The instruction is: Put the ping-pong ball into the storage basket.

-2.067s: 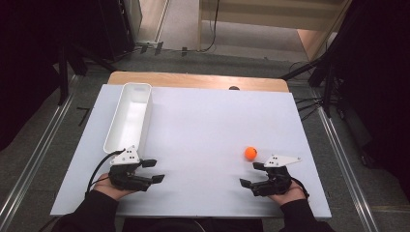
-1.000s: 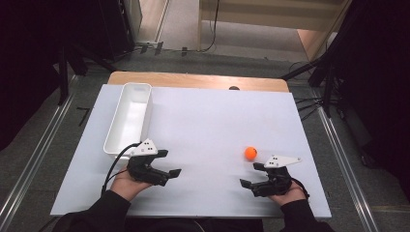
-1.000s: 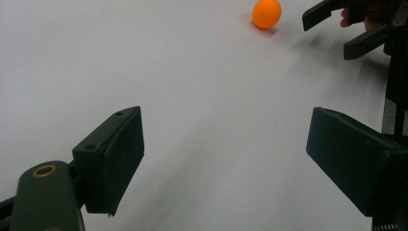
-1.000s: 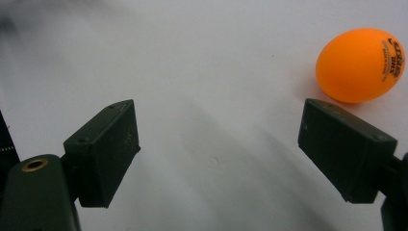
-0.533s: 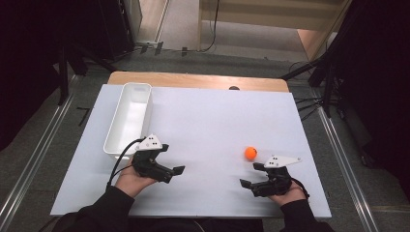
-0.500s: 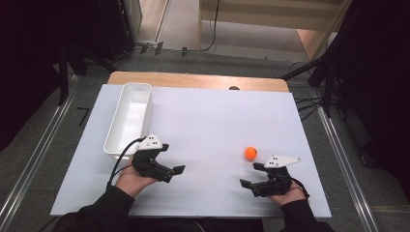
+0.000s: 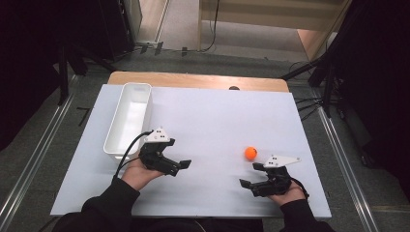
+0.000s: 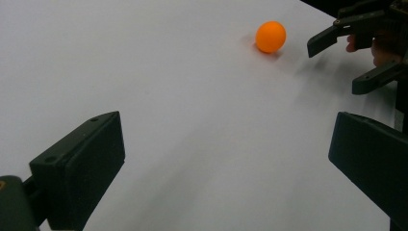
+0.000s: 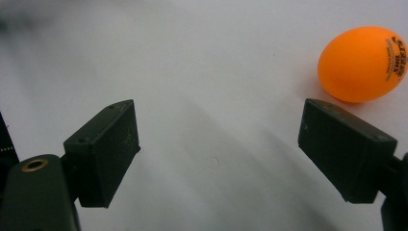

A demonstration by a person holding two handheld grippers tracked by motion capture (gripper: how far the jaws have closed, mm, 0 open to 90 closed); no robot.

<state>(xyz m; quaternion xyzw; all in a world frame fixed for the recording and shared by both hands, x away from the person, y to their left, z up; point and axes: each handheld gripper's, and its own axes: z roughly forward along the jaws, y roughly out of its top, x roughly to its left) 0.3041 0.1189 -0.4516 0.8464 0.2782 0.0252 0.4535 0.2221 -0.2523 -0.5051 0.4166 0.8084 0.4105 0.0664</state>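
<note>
An orange ball (image 7: 250,153) lies on the white tabletop (image 7: 217,111), right of centre. My right gripper (image 7: 250,176) rests just in front of it, open and pointing left, with the ball (image 9: 363,64) beyond its right jaw and bare surface between the jaws (image 9: 226,149). My left gripper (image 7: 180,167) is held open over the table by the tray's near end, pointing right. In the left gripper view the ball (image 8: 270,36) sits far ahead, and my left gripper (image 8: 226,168) has nothing between its jaws. The right gripper (image 8: 365,48) shows beside the ball there.
A long white tray (image 7: 128,121) stands lengthwise along the table's left side; nothing shows in it. A wooden strip (image 7: 193,80) runs along the far edge. Cables and dark stands sit on the floor around the table.
My left gripper has moved right and slightly forward, from the tray's near end towards the table's middle. The right gripper and the ball have stayed put.
</note>
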